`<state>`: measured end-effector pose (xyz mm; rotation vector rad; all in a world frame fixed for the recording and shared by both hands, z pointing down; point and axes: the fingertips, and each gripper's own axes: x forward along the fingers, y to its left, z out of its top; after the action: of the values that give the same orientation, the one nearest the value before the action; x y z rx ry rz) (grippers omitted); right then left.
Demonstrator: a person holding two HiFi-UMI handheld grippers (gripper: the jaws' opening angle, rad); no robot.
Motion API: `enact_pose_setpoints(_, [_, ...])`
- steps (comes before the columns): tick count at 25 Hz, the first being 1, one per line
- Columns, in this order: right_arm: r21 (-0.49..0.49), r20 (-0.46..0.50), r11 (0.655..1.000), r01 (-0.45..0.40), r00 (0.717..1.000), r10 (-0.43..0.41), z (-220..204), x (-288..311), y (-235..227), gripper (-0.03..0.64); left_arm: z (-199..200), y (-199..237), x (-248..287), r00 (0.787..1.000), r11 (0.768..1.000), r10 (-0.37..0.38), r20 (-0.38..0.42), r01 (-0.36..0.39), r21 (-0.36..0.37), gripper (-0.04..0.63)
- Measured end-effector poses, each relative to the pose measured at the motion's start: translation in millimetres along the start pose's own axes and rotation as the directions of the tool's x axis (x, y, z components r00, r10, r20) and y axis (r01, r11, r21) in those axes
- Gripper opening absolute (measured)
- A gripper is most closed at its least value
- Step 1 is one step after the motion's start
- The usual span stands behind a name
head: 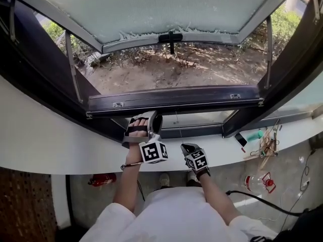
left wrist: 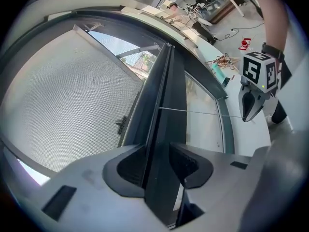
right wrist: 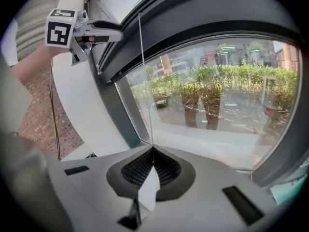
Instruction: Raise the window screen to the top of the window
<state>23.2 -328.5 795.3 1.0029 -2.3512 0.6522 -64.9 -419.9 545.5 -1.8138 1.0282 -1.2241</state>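
- The window screen shows as its dark bar (head: 174,100) (left wrist: 166,129). The bar lies level across the bottom of the open window, just above the white sill (head: 60,145) and far from the top of the frame. The mesh itself can't be made out.
- Your left gripper (head: 150,117) (left wrist: 161,166) (right wrist: 116,33) reaches up from the sill's far edge and clamps the dark bar left of its middle. One pad sits on each face, and the bar fills the gap between them.
- Your right gripper (head: 188,146) (left wrist: 246,119) (right wrist: 153,151) hangs over the sill, just right of the left one and a little nearer you. Its jaws are pressed together on a thin cord (right wrist: 145,81) (left wrist: 203,111).
- The cord runs taut from those closed tips up to the dark bar — a straight pale line in both gripper views.
- Above the sill the sash (head: 166,4) (left wrist: 72,95) is swung outward, with its black handle (head: 170,37) (left wrist: 121,124) at the lower edge.
- Between the dark bar and the sill is a lower pane (head: 197,119) (right wrist: 217,110). The right gripper view shows a hedge (right wrist: 231,81) through it.
- Far right along the sill lies a tangle of wires (head: 267,145), well apart from both grippers.
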Motion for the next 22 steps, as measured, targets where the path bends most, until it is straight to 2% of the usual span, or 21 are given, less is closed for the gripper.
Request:
enact_pose_setpoints(3, [0.020, -0.037, 1.000, 0.013, 0.999, -0.012, -22.6, -2.5, -3.9, 0.003, -0.3, -0.1, -0.3, 1.000, 1.000, 0.002, 0.003, -0.002, -0.005, 0.153])
enact_pose_setpoints(9, [0.094, -0.102, 0.995, -0.012, 0.994, 0.022, -75.6, -8.1, 0.8, 0.003, 0.8, -0.5, -0.8, 1.000, 0.999, 0.024, 0.014, -0.024, -0.030, 0.153])
enact_pose_setpoints(12, [0.133, -0.073, 0.991, -0.023, 0.997, 0.033, -78.8, -12.7, -0.2, 0.003, 0.9, 0.5, -0.2, 0.999, 0.999, 0.032, 0.021, -0.031, -0.029, 0.153])
enact_pose_setpoints(15, [0.127, -0.065, 0.992, -0.019, 0.998, 0.028, -79.0, -17.3, -0.9, 0.002, 0.4, 1.7, -0.8, 0.999, 0.999, 0.039, 0.017, -0.038, -0.033, 0.153])
enact_pose_setpoints(18, [0.139, -0.043, 0.990, -0.013, 0.999, 0.019, -81.1, -21.6, -1.0, 0.002, -0.1, 0.1, -0.9, 1.000, 1.000, 0.026, -0.003, -0.026, -0.008, 0.153])
enact_pose_setpoints(22, [0.129, -0.048, 0.992, 0.002, 0.999, 0.004, -83.7, -23.2, -4.1, 0.002, -0.1, 2.8, -1.7, 0.998, 0.999, 0.031, -0.048, -0.030, 0.018, 0.103])
